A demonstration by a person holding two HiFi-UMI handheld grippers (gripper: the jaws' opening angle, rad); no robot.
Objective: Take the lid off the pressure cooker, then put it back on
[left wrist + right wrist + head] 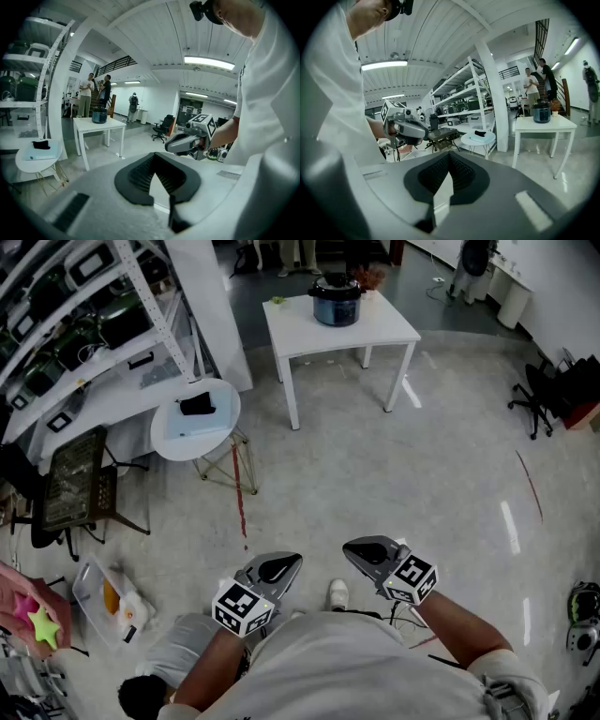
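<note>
Head view: pressure cooker (336, 299), lid (336, 282) on, is seen on the white counter (300, 329) far ahead, well apart from left gripper (286, 563) and right gripper (354, 551), fingers (140, 174) of each pressed together, empty; the cooker's print is too small to be read.

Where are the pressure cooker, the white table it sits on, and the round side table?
pressure cooker (336, 306), head view, its dark body.
white table (305, 332), head view, bare top beside the pot.
round side table (187, 448), head view, bare near edge of its top.
</note>
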